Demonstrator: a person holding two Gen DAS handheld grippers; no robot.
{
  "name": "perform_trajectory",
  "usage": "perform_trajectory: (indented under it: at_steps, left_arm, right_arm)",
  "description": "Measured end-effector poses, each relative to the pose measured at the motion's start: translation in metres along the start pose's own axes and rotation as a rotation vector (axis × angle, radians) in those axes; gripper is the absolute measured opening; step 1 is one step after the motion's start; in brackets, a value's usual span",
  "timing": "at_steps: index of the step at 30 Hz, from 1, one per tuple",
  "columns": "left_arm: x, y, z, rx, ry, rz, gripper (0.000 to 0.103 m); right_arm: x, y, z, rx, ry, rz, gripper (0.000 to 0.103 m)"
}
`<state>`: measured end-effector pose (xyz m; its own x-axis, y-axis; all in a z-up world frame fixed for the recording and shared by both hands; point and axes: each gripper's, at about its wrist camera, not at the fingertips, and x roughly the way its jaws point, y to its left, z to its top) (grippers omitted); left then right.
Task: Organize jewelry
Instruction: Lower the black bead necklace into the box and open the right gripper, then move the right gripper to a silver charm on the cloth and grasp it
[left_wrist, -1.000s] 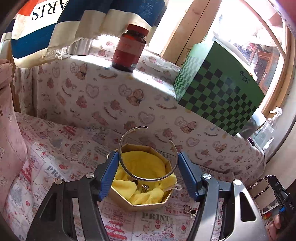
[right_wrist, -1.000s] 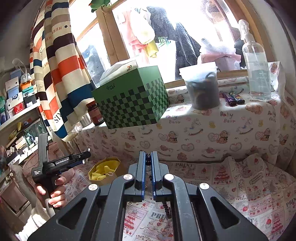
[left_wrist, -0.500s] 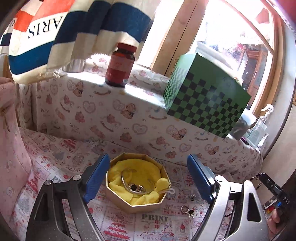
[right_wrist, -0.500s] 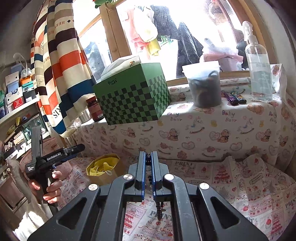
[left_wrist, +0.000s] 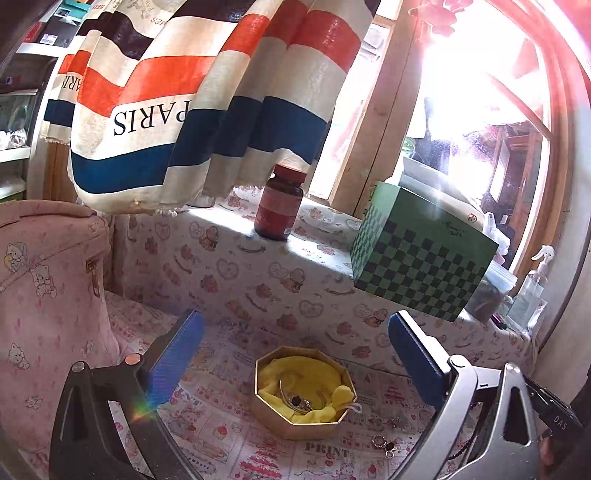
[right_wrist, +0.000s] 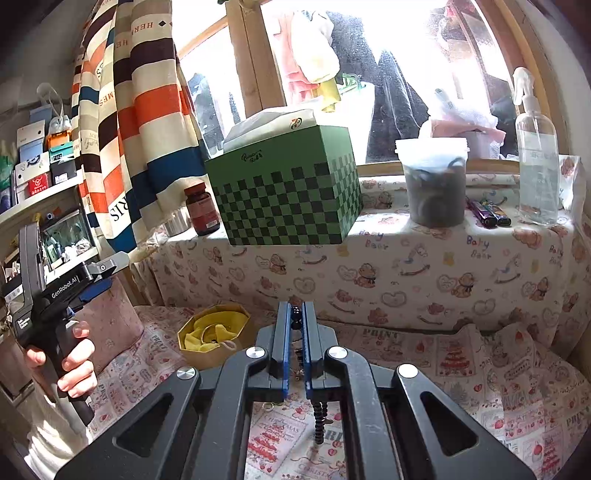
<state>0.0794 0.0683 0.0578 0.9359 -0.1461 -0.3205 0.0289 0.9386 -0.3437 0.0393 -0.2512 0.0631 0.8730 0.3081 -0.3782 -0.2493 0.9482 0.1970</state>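
Spread across the surface: a printed cloth (left_wrist: 229, 439) with pink cakes and "PRINT" lettering, running back to a draped ledge (left_wrist: 236, 258) patterned with bears and hearts. On that ledge, a green checkered box (left_wrist: 424, 269), its near corner overhanging the edge, and a brown pill bottle (left_wrist: 279, 206) under the hem of a striped curtain (left_wrist: 207, 110).

Near the middle of the cloth, an octagonal gold box (left_wrist: 295, 421), open on top, lined with crumpled yellow fabric (left_wrist: 299, 376). Inside the lining: a thin silver bangle (left_wrist: 286, 387) and a few small dark and metallic pieces, too small to tell apart. Just right of the box on the cloth, 2 or 3 loose rings (left_wrist: 382, 441).

Left gripper (left_wrist: 295, 354) raised above and short of the box, jaws just opened wide, nothing between them. Left of it, a pink padded side (left_wrist: 48, 295) close by; clear cloth around the box otherwise.

Right gripper (right_wrist: 295, 321) pressed together on a dark beaded strand (right_wrist: 295, 314), beads poking out at the tips, the remainder (right_wrist: 318, 421) dangling below over the cloth.
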Motion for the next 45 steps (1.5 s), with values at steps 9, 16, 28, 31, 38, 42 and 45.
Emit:
perform_trajectory:
  at_steps: [9,16,28,31,38,42,45]
  left_arm:
    - [0.001,0.014,0.002,-0.037,0.000,0.013,0.099]
    - [-0.008,0.016,0.005,-0.057,-0.034,0.044,0.099]
    - [-0.006,0.035,0.008,-0.123,-0.029,0.079,0.099]
    - [-0.004,0.038,0.008,-0.137,-0.016,0.066,0.099]
    - [-0.008,0.033,0.008,-0.122,-0.029,0.054,0.099]
    - [-0.012,0.025,0.008,-0.096,-0.036,0.044,0.099]
    - [-0.016,0.016,0.007,-0.059,-0.045,0.035,0.099]
  right_arm:
    - [0.026,0.045,0.036,-0.036,-0.014,0.038,0.006]
    - [0.058,0.086,0.063,-0.060,-0.014,0.106,0.006]
    - [0.116,0.135,0.069,-0.082,0.042,0.141,0.006]
    - [0.125,0.136,0.072,-0.069,0.063,0.141,0.007]
    - [0.096,0.115,0.077,-0.047,-0.018,0.077,0.052]
    - [0.069,0.096,0.074,-0.069,-0.053,0.037,0.053]
    - [0.046,0.078,0.069,-0.067,-0.088,0.010,0.070]
